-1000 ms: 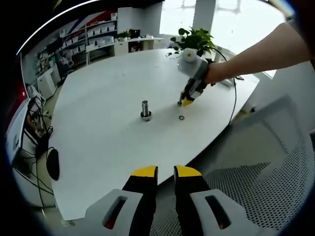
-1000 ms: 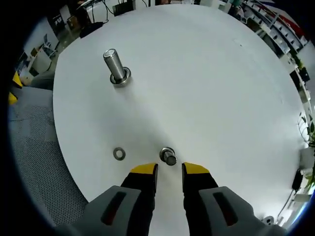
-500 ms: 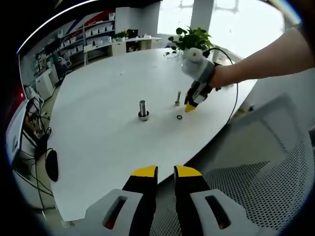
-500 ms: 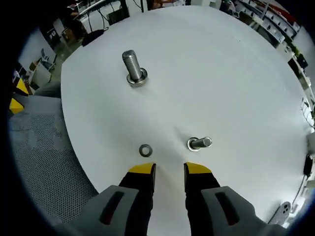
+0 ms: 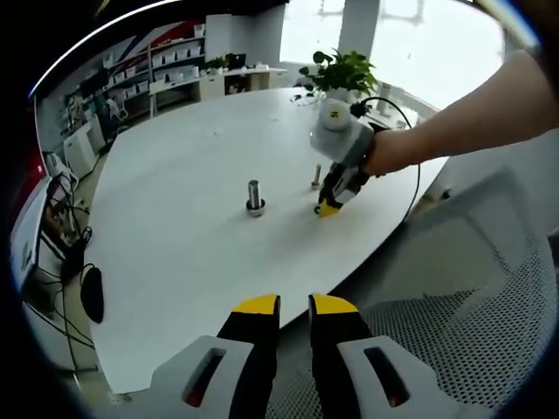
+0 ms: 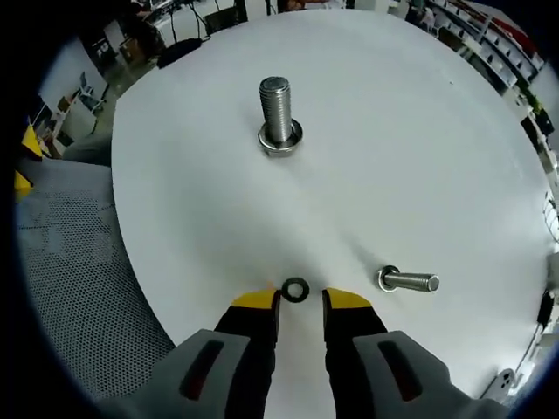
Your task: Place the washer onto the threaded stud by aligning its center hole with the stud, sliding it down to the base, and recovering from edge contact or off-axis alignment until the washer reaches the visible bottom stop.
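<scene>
Two studs (image 6: 279, 118) (image 6: 407, 281), one washer (image 6: 296, 289)

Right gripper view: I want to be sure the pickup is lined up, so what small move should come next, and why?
Probably ease the right tool slightly forward and down, then close on the washer. The washer lies flat on the white table, just ahead of the gap between the open yellow tips, not yet gripped. The large threaded stud stands upright farther off, bare, so the washer must be picked up first.

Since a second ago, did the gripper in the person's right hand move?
Yes. The right gripper moved off the small bolt toward the flat metal washer.
</scene>
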`<action>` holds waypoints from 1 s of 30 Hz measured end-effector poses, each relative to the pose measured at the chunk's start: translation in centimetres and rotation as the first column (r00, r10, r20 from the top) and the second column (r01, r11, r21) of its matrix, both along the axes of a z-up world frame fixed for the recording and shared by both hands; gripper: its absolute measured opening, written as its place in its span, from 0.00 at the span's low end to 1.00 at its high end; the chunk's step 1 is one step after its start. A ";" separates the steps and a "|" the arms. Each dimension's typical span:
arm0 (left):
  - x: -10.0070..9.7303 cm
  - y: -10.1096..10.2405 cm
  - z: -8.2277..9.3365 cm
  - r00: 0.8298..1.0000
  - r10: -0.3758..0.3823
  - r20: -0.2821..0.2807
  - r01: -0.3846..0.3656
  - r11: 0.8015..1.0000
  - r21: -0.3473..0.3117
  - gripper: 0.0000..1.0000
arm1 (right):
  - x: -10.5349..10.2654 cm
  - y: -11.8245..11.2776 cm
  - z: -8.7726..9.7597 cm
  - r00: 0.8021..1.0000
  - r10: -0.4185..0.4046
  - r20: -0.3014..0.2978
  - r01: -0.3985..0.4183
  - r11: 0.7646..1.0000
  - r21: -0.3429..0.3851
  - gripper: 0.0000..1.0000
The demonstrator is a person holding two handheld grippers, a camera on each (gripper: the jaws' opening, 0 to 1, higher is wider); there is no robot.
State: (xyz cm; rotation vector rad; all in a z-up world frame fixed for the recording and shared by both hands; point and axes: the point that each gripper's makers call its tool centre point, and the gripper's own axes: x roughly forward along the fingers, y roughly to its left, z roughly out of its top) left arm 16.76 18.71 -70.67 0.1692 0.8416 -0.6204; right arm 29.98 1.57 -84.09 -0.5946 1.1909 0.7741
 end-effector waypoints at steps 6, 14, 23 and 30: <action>0.1 0.0 0.0 1.000 0.000 0.004 0.000 1.000 0.000 0.11 | 0.1 0.2 0.0 0.997 0.073 0.008 -0.073 0.997 -0.008 0.19; 0.0 0.0 0.0 1.000 -0.002 0.001 0.002 1.000 0.003 0.10 | 0.1 0.8 -0.1 0.986 0.168 -0.016 -0.169 0.985 -0.046 0.15; 0.0 0.0 -0.1 1.000 -0.003 -0.003 0.003 1.000 0.006 0.10 | 0.2 0.7 -0.2 0.987 0.134 -0.093 -0.145 0.981 -0.127 0.14; 0.0 0.1 0.0 1.000 0.003 0.001 -0.003 1.000 0.004 0.10 | 0.0 0.5 0.0 0.992 0.117 -0.043 -0.120 0.989 -0.084 0.13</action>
